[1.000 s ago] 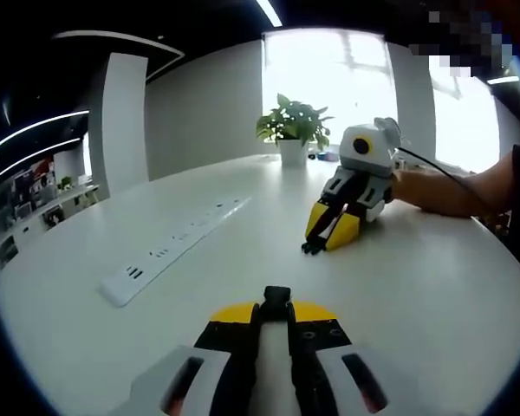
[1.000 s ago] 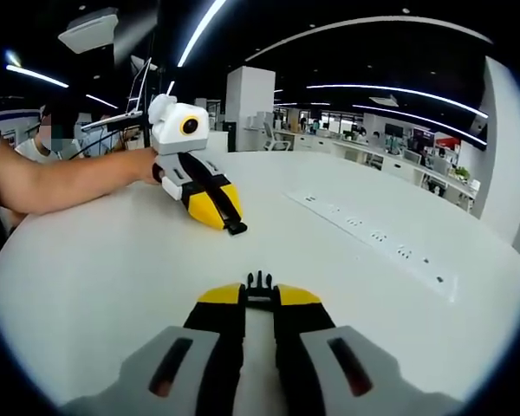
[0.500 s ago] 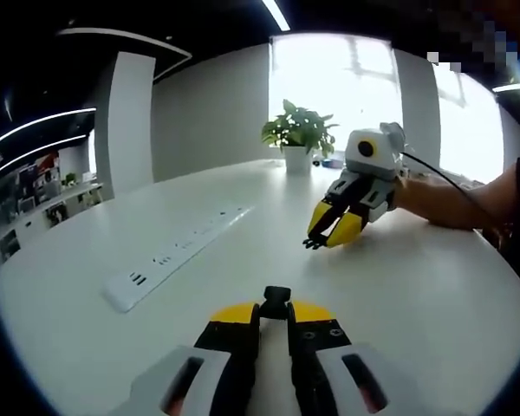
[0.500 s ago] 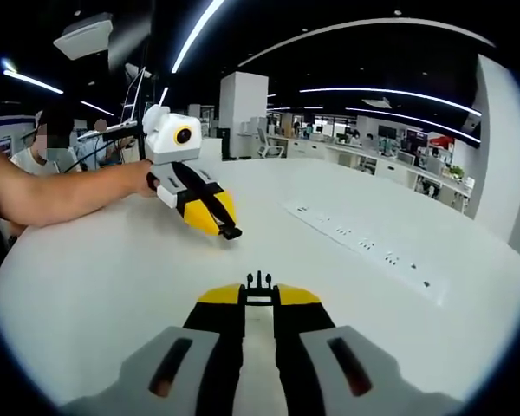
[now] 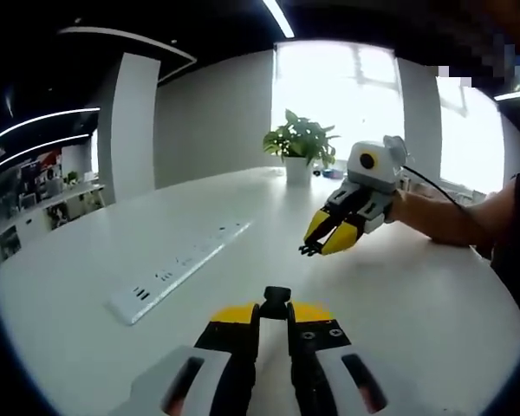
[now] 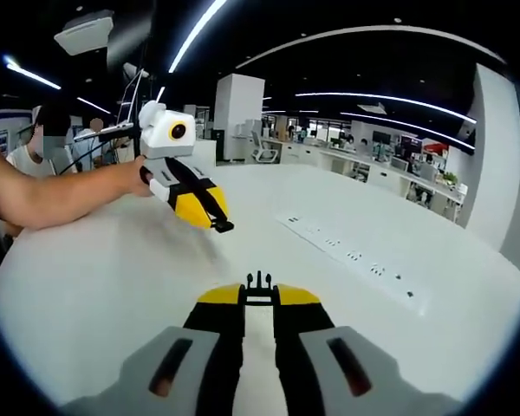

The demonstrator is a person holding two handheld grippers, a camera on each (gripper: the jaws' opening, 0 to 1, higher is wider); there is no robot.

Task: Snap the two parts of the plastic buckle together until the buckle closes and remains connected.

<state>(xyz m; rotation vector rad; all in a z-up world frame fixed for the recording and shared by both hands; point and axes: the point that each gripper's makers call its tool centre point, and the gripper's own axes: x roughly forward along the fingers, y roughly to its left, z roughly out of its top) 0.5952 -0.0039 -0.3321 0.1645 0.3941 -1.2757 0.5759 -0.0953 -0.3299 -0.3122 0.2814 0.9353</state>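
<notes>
In the left gripper view, the left gripper (image 5: pixel 274 314) has its yellow-tipped jaws clamped on the small black plastic socket half of the buckle (image 5: pixel 276 299), which sticks out just past the tips. In the right gripper view, the right gripper (image 6: pixel 258 293) is likewise pinched around the small black pronged half of the buckle (image 6: pixel 258 281), its prongs pointing forward beyond the jaws. Both grippers hang above the round white table (image 5: pixel 416 303), well apart and facing one another; each shows across the table from the other.

Beyond the left gripper's tips and off to its left lies a long white power strip (image 5: pixel 184 264) flat on the table. Farthest away, behind the right gripper as seen from the left, a green potted plant in a white pot (image 5: pixel 300 146) stands by the bright window.

The step in hand is the approach, I judge. To do it well, bring the tips together along one line, prongs square to the socket mouth, no roll between the halves, then press straight until they latch.
</notes>
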